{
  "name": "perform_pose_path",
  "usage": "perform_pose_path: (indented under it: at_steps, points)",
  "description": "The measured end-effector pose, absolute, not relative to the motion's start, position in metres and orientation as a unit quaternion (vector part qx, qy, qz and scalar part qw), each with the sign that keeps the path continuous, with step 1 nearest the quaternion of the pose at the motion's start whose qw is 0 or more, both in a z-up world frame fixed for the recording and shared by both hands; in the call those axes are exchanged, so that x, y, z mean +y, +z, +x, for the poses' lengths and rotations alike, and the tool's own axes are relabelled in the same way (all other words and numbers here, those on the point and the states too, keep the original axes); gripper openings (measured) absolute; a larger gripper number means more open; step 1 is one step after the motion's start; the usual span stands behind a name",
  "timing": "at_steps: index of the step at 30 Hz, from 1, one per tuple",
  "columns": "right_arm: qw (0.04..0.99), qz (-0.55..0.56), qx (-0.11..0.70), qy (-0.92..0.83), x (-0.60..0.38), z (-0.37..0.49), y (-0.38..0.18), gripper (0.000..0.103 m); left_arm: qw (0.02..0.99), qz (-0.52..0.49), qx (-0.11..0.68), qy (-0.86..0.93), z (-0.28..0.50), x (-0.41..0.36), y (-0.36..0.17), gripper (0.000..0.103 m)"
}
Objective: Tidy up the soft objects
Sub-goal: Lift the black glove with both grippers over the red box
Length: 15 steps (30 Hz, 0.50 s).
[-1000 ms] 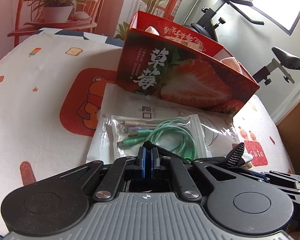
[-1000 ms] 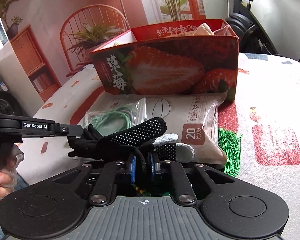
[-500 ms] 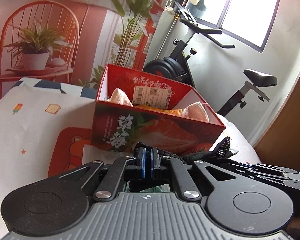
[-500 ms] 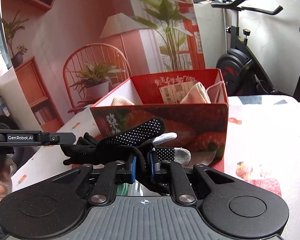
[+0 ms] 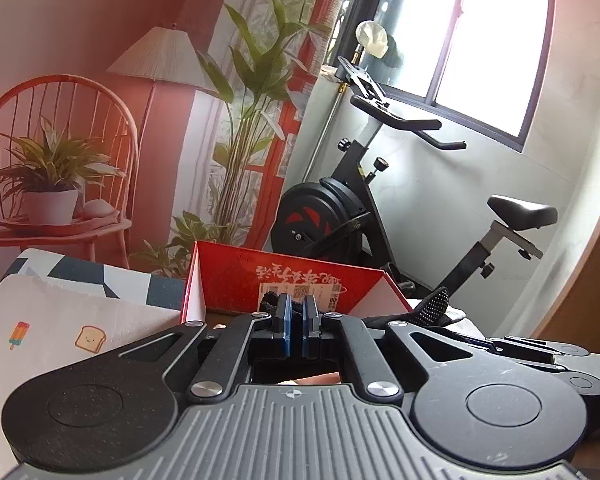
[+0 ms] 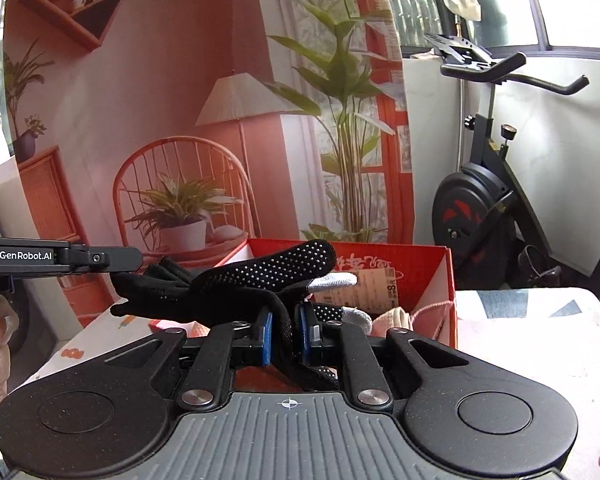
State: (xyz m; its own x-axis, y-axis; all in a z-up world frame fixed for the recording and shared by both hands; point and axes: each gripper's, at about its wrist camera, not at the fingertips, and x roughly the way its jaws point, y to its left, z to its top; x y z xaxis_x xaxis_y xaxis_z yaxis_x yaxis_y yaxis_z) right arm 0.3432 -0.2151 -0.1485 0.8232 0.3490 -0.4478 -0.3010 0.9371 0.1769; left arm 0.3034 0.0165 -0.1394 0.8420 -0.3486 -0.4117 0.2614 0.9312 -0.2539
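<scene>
My right claw (image 6: 286,334), black with blue pads, is showing a black glove (image 6: 236,280) dotted white with grey fingertips. The box (image 6: 420,268) is glowing red with white lettering; pink cloth (image 6: 404,316) is peeking inside.

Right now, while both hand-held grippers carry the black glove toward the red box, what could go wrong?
1. The right hand-held gripper pinches only a narrow fold of the black glove; the rest hangs loose and might slip out.
2. The left hand-held gripper holds the glove's other end, so uneven release could drag it outside the red box.
3. Pink cloths already lie in the box, so the glove may catch on the rim.
</scene>
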Motion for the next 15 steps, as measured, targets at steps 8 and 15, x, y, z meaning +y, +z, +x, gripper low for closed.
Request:
perform_pose_path:
  at_steps: [8,15]
  points:
    - [0.956,0.029,0.245,0.157,-0.208,0.413,-0.153,0.012,0.953,-0.094,0.251,-0.138,0.363,0.011,-0.153,0.006]
    - [0.951,0.003,0.275,0.141,-0.197,0.452,-0.186,0.013,0.945,-0.086,0.288,-0.127,0.400,0.010,-0.181,0.006]
